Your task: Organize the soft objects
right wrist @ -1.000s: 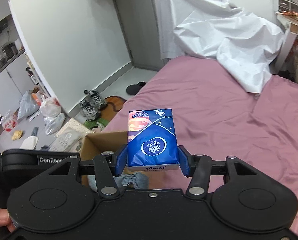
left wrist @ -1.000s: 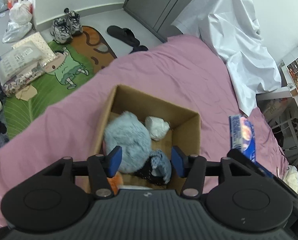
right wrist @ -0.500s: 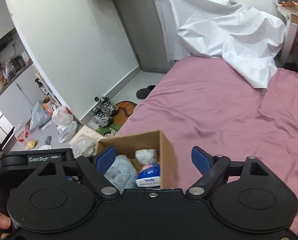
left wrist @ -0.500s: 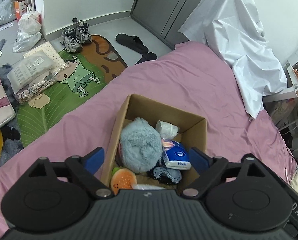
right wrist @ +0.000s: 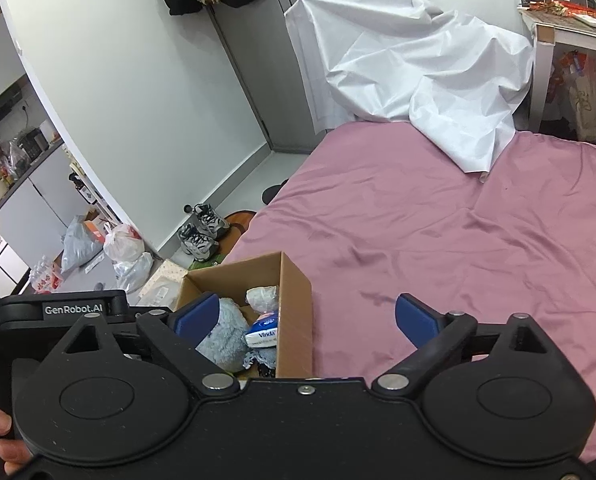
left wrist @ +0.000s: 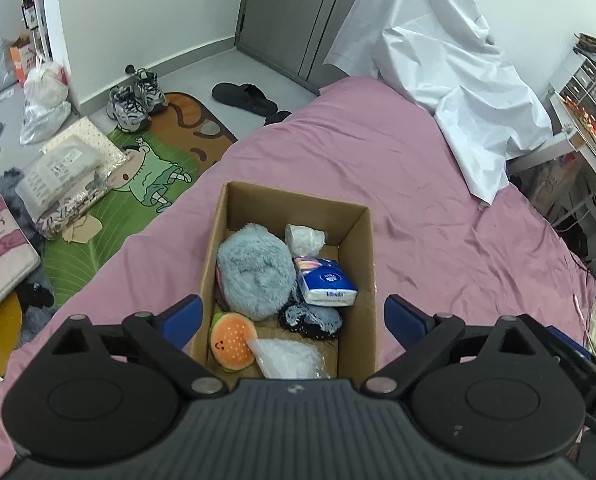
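A cardboard box [left wrist: 362, 276] stands on the pink bed [left wrist: 438, 208]. In it lie a grey-blue fluffy plush [left wrist: 254, 272], a blue Vinda tissue pack [left wrist: 324, 282], a white wad [left wrist: 304, 238], a burger plush [left wrist: 234, 336], a dark fuzzy item [left wrist: 310, 318] and a clear plastic bag [left wrist: 286, 358]. My left gripper [left wrist: 292, 316] is open and empty above the box's near end. My right gripper [right wrist: 306, 320] is open and empty over the box's right wall [right wrist: 296, 316]; the tissue pack [right wrist: 264, 332] and the plush [right wrist: 222, 338] show below it.
A white sheet [left wrist: 438, 68] is piled at the bed's far end. On the floor to the left are a cartoon rug [left wrist: 138, 184], sneakers [left wrist: 136, 98], a black slipper [left wrist: 244, 96], bags and packages [left wrist: 58, 172]. A desk [right wrist: 570, 28] stands at the right.
My right gripper opened and let the tissue pack go into the box, then drew back. My left gripper opened wide and rose, so more of the box shows.
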Demonstrator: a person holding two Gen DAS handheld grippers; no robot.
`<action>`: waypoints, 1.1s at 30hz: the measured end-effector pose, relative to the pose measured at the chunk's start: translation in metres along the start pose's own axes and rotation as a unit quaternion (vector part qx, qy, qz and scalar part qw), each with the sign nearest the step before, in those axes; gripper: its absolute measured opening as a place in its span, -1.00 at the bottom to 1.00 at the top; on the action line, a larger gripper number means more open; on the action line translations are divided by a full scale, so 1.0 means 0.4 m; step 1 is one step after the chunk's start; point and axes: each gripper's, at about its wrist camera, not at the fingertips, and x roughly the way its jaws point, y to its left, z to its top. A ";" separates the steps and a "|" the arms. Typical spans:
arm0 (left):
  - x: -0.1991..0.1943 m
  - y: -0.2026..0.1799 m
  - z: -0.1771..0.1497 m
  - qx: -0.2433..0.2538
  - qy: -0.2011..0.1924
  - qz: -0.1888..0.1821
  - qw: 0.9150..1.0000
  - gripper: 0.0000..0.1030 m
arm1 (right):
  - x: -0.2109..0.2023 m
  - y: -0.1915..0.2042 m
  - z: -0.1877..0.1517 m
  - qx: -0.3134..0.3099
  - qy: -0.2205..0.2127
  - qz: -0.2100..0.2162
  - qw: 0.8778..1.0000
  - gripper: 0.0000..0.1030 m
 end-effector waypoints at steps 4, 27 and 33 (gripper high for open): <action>-0.031 -0.031 -0.020 0.018 -0.010 0.006 1.000 0.87 | -0.034 -0.018 0.000 0.004 -0.003 0.005 1.000 0.95; -0.212 -0.070 -0.138 0.076 -0.053 0.007 0.996 0.87 | -0.227 -0.064 -0.048 -0.020 -0.007 0.021 1.000 1.00; -0.260 -0.071 -0.154 0.090 -0.064 0.006 0.994 0.87 | -0.265 -0.064 -0.064 -0.025 -0.009 0.023 0.999 1.00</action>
